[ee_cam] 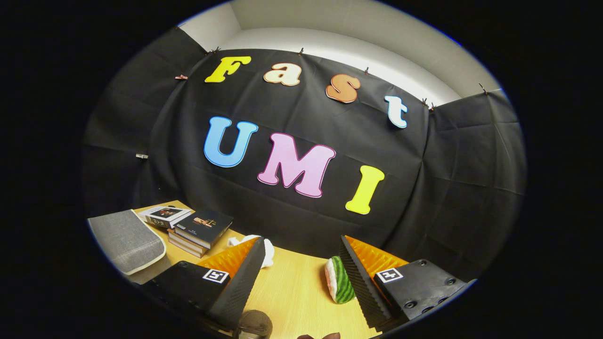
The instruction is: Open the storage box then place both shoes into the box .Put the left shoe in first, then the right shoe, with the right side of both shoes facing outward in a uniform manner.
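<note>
Nearest the lens: a dark round object [254,325] at the base of my left finger; I cannot tell what it is. A small dark reddish edge [320,336] sits beside it, also unidentifiable.

Hand-held gripper [301,263]: fingers spread wide, nothing between them, touching nothing. Bare wooden counter [292,292] shows in the gap. Gripper is raised and tilted up toward the booth wall.

Task things: one shoe [338,280], green-striped with white and pink trim, lies on the counter just inside my right finger, close to its ribbed face. A white item [266,249] pokes out beyond my left fingertip; possibly the second shoe, too hidden to say. I cannot pick out the storage box. A grey padded thing [127,240] lies on the counter to the left, next to a stack of books [198,230].

Risks, as I judge them:
- Box not opened yet; grabbing a shoe first breaks the order.
- I cannot tell left shoe from right here, so the wrong one could go in first.
- Right finger could nudge the striped shoe when lowered.
</note>
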A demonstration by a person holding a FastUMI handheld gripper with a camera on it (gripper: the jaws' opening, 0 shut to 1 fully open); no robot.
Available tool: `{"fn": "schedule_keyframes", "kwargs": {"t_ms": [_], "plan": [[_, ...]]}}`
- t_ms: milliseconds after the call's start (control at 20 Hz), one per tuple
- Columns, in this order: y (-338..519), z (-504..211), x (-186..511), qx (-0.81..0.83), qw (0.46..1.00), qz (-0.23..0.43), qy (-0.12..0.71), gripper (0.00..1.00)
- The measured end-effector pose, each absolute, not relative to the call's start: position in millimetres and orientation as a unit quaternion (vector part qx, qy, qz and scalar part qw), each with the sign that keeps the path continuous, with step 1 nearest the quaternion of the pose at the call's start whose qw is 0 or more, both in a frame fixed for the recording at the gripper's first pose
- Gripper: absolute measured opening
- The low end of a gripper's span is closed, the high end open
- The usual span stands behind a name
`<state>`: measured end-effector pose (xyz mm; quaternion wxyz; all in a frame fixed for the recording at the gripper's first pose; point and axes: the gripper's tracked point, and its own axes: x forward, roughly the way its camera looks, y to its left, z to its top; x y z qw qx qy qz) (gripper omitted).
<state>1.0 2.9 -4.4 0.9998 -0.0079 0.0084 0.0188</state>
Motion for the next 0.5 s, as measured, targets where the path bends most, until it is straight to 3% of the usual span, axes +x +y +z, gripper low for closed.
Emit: {"fn": "schedule_keyframes", "kwargs": {"t_ms": [500], "plan": [[12.8, -12.0, 4.9, 0.000, 0.999, 0.030, 0.022, 0.97]]}}
